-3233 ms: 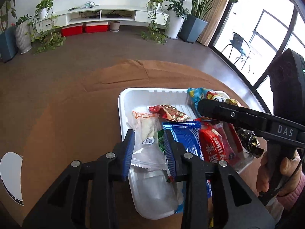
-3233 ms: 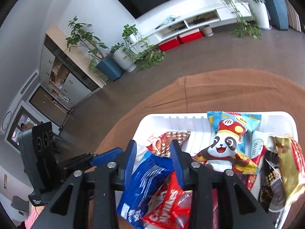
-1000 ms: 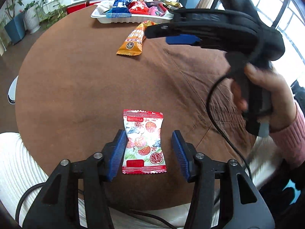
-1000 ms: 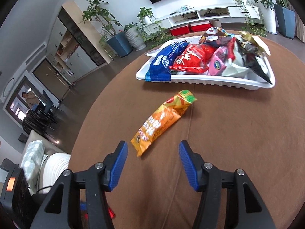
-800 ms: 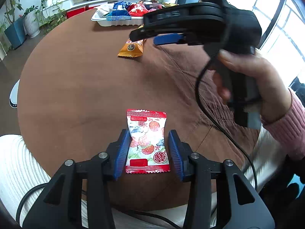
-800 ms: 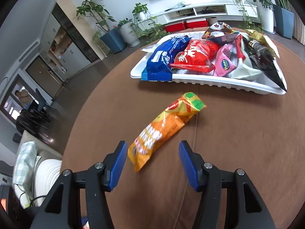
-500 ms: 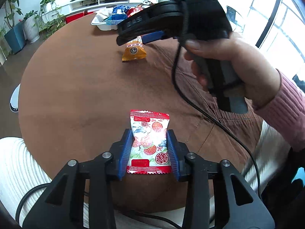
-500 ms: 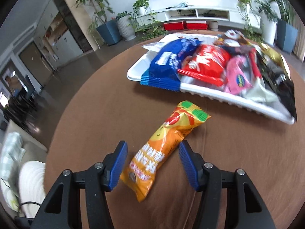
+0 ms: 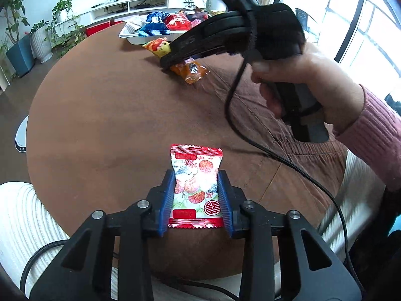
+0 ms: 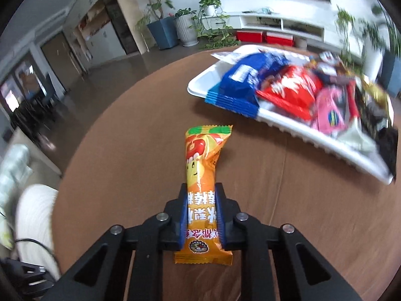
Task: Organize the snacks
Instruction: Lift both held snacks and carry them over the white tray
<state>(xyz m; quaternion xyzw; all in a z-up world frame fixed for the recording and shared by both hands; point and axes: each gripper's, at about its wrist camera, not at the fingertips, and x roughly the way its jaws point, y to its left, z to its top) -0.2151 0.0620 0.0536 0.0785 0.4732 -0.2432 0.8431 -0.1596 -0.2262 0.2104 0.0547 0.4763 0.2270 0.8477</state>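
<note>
Now both packets point(image 9: 196, 183) point(image 10: 200, 195) between jaws.

A round desk point(image 9: 105, 115) under a brown cloth stands on a dark glossy floor point(image 10: 105, 57). Beyond its far edge, a low white TV shelf point(image 9: 140, 5) lines the white wall, flanked by potted plants point(image 9: 40, 37). Tall windows point(image 9: 363, 20) on the right pour in daylight.

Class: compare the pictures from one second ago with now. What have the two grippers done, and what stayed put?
Both closed on packets: the left gripper on the red-and-white packet, the right gripper, after advancing, on the orange packet. The white tray of snacks stayed at the table's far side.
</note>
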